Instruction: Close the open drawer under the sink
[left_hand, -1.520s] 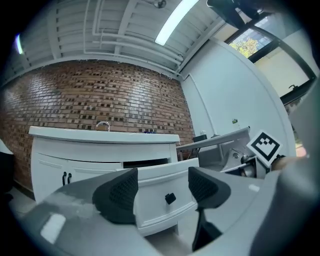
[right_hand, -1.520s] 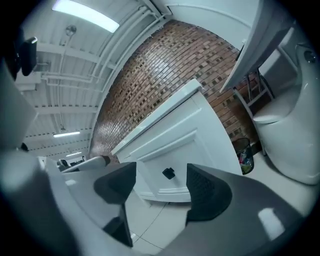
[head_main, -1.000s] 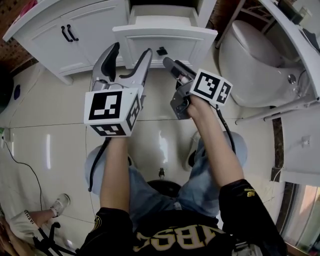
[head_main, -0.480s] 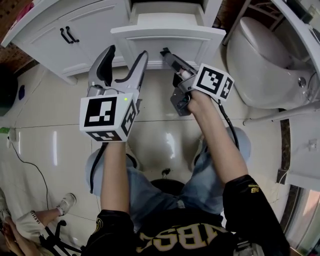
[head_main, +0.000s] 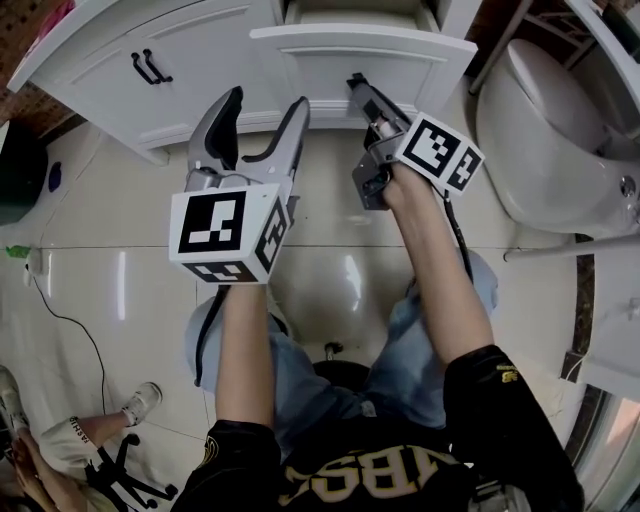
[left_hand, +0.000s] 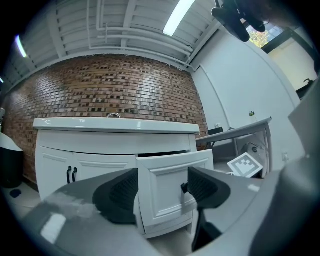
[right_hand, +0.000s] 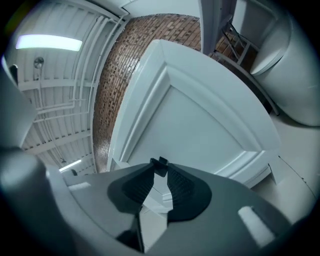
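— Closing the right gripper (head_main: 358, 85) on the knob (right_hand: 159, 164) of the drawer (head_main: 360, 55), sticking out at the vanity's (head_main: 200, 50) right end?
— Yes, knob between the tips. Pushing straight in, level, avoiding skew; holding the left gripper (head_main: 266, 100) spread, empty.

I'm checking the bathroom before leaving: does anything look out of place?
Yes: the drawer stands pulled out, while the cabinet doors beside it sit flush. The right gripper has its jaws closing on the drawer's knob.
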